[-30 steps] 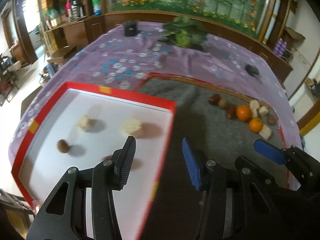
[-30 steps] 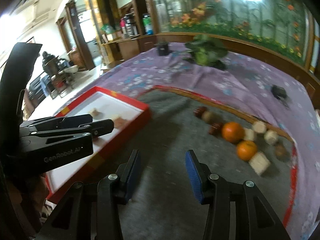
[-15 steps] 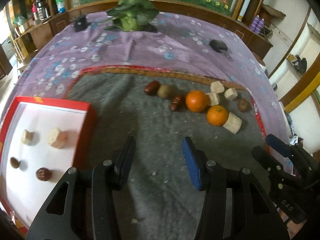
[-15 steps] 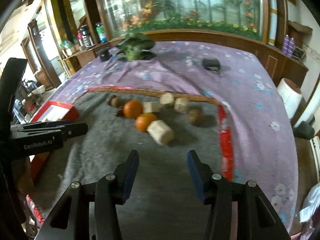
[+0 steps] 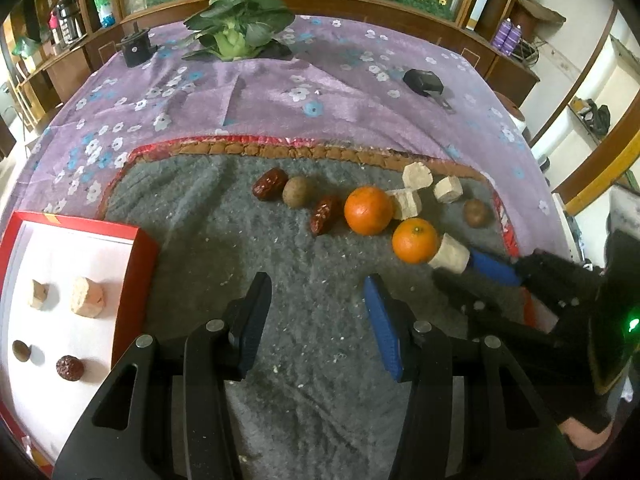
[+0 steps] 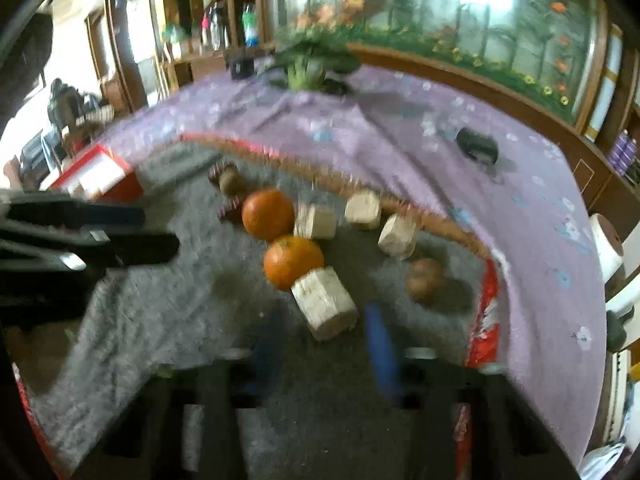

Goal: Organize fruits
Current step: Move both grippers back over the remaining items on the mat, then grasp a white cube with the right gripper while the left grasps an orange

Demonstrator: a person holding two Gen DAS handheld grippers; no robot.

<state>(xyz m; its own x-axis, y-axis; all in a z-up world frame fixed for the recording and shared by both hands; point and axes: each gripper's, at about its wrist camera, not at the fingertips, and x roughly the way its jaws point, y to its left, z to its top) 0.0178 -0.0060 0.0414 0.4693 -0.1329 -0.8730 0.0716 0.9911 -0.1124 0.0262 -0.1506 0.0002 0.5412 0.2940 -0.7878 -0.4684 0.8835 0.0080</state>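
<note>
On the grey mat (image 5: 224,220) lie two oranges (image 5: 368,210) (image 5: 415,240), two red dates (image 5: 270,189), two brown round fruits (image 5: 295,196) and several pale chunks (image 5: 408,205). The red-rimmed white tray (image 5: 132,272) at the left holds two pale chunks, a date and a small brown fruit. My left gripper (image 5: 316,316) is open and empty over the mat's front. My right gripper (image 6: 324,344) is open, its jaws on either side of the nearest pale chunk (image 6: 325,303), beside the near orange (image 6: 293,262). It also shows in the left wrist view (image 5: 476,276).
A purple flowered cloth (image 5: 320,92) covers the table. A leafy green vegetable (image 5: 236,32), a small black pot (image 5: 135,46) and a black key fob (image 5: 423,82) lie at the back. Wooden cabinets ring the table.
My right gripper has moved forward to the fruit pile and now straddles the nearest pale chunk. My left gripper has swung right from over the tray to over the mat.
</note>
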